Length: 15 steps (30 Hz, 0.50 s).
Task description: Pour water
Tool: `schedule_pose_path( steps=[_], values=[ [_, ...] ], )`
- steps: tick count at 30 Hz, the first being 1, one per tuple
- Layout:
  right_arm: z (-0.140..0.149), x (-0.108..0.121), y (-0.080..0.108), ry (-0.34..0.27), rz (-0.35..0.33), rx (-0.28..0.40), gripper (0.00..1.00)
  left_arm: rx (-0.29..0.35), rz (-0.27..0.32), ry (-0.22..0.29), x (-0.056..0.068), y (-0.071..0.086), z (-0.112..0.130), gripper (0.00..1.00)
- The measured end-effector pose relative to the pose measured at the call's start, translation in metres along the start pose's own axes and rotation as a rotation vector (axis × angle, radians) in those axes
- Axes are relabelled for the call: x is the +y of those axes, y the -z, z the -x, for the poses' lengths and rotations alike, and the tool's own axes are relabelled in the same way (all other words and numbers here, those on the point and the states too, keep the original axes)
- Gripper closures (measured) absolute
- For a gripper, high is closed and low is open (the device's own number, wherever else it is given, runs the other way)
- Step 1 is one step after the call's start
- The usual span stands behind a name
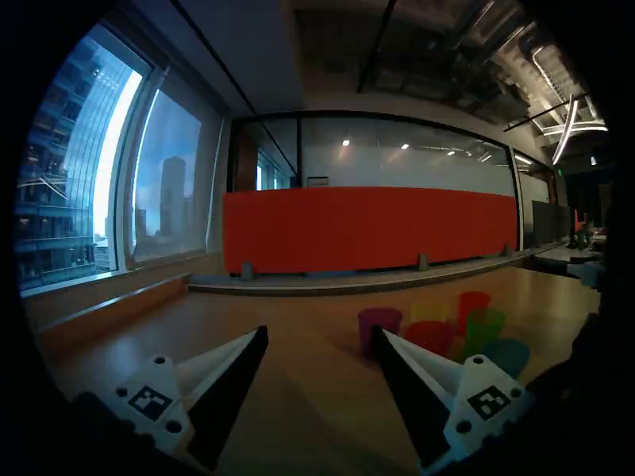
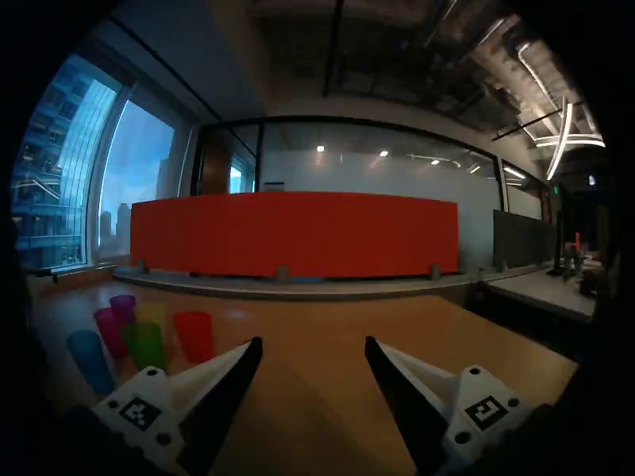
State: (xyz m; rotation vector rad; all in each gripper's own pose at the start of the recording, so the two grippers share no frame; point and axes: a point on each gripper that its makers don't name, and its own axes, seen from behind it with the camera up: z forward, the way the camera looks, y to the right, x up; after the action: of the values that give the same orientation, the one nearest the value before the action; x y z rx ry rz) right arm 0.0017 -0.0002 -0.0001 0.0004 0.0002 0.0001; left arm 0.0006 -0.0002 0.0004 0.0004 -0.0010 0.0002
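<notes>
Left gripper view had the left gripper (image 1: 319, 331) nearest, its two fingers spread wide with nothing between them, hovering over the wooden table (image 1: 302, 381) well short of the red partition (image 1: 365, 230). I took that wide stance as readiness to close on a cup, not as a grip. Just past its right finger, on the near side of the partition, stood the cluster of coloured cups (image 1: 432, 337). They were packed close, probably so one could be tipped into its neighbour without a long reach. The purple cup (image 1: 379, 321) was partly covered by that finger, and the blue cup (image 1: 508, 357) sank into the dark edge. The right gripper (image 2: 312, 341) was likewise wide and empty, with the same cups off to its left, in front of the partition's left end. Dim light and opaque walls hid whether any cup held water. Beyond the partition, glass walls and ceiling lights blurred together.
</notes>
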Motion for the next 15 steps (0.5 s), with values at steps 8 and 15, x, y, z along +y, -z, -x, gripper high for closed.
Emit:
schedule_pose_path(
  steps=[8, 15],
  values=[
    [-0.035, -0.001, 0.001, -0.002, -0.013, -0.008, 0.00, -0.007, 0.006, 0.014, 0.000, -0.005, -0.026, 0.04],
    [-0.070, 0.008, -0.003, 0.001, -0.007, -0.043, 0.00, 0.007, 0.032, 0.034, 0.002, -0.008, -0.071, 0.04]
  ],
)
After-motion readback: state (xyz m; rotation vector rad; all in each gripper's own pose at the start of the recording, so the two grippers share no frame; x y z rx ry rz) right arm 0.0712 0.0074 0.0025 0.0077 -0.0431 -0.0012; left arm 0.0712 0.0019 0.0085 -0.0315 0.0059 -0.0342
